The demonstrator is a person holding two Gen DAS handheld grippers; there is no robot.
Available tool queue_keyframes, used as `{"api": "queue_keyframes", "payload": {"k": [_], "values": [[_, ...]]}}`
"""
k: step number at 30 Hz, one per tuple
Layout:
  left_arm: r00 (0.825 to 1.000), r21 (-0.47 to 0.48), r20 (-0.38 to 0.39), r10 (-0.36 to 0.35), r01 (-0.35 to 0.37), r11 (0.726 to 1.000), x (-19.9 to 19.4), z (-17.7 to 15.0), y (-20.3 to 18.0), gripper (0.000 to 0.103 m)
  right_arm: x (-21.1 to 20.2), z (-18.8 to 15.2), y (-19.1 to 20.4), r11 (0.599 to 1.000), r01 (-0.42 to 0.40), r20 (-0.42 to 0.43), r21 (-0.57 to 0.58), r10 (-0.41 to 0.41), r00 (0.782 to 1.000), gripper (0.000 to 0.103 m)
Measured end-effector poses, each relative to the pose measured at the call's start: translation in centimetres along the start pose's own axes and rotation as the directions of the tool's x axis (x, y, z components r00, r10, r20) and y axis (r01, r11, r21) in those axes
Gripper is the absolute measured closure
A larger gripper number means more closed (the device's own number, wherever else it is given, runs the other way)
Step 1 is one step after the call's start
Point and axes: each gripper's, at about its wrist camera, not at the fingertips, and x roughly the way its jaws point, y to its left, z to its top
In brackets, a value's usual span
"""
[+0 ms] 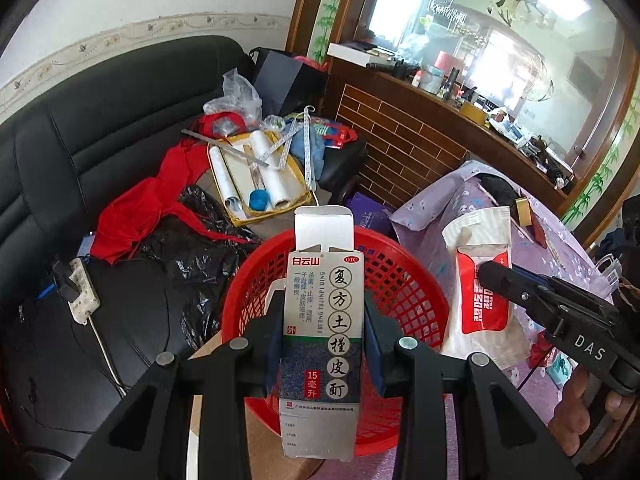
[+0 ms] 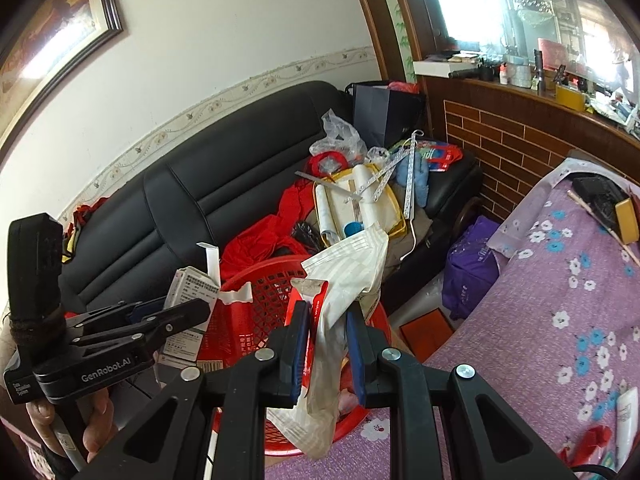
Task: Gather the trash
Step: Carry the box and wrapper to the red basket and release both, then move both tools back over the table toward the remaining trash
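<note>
My left gripper is shut on a grey medicine box with Chinese print, its top flap open, held upright over the red mesh basket. My right gripper is shut on a crumpled white and red wipes packet, held over the same basket. In the left wrist view the packet and right gripper are to the right of the basket. In the right wrist view the left gripper with the box is to the left.
A black sofa behind the basket holds red cloth, a black plastic bag, a yellow tray with white rolls and a power strip. The table with a purple flowered cloth lies to the right. A brick-pattern counter stands behind.
</note>
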Motion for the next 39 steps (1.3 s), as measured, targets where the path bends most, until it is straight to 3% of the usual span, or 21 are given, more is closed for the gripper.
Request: {"api": "queue_keyframes", "payload": {"k": [19, 21, 24, 30, 35, 36, 38, 39], "values": [[0.995, 0.010, -0.099, 0.012, -0.011, 1.000, 3.9, -0.5, 0.0, 0.065, 3.0, -0.9, -0.3, 0.999, -0.031, -0.070, 0.012, 0.032, 0.997, 0.080], [0.994, 0.020, -0.109, 0.018, -0.016, 1.000, 3.9, -0.7, -0.2, 0.059, 3.3, -1.2, -0.5, 0.999, -0.035, -0.082, 0.024, 0.036, 0.996, 0.080], [0.996, 0.032, -0.085, 0.029, -0.027, 0.999, 3.0, -1.0, -0.5, 0.032, 3.5, -1.4, -1.2, 0.996, -0.057, -0.095, 0.062, 0.063, 0.994, 0.079], [0.998, 0.040, -0.055, 0.018, -0.016, 0.999, 1.0, -1.4, -1.6, 0.030, 1.3, -1.8, -2.7, 0.989, -0.086, -0.077, 0.117, 0.095, 0.992, 0.079], [1.000, 0.101, -0.005, -0.018, 0.018, 0.995, -2.0, -2.9, -5.6, 0.030, -3.9, -3.6, -4.1, 0.985, -0.097, -0.026, 0.139, 0.102, 0.994, 0.078], [1.000, 0.115, 0.009, -0.030, 0.029, 0.993, -2.6, -3.3, -6.6, 0.030, -5.1, -4.1, -4.4, 0.985, -0.095, -0.013, 0.143, 0.098, 0.995, 0.075], [0.997, 0.141, 0.025, -0.067, 0.063, 0.988, -3.9, -4.2, -8.8, 0.030, -7.4, -5.0, -5.1, 0.985, -0.087, 0.016, 0.150, 0.086, 0.996, 0.050], [0.995, 0.156, 0.029, -0.092, 0.086, 0.984, -4.7, -4.8, -10.2, 0.030, -9.0, -5.6, -5.6, 0.984, -0.080, 0.038, 0.162, 0.075, 0.996, 0.021]]}}
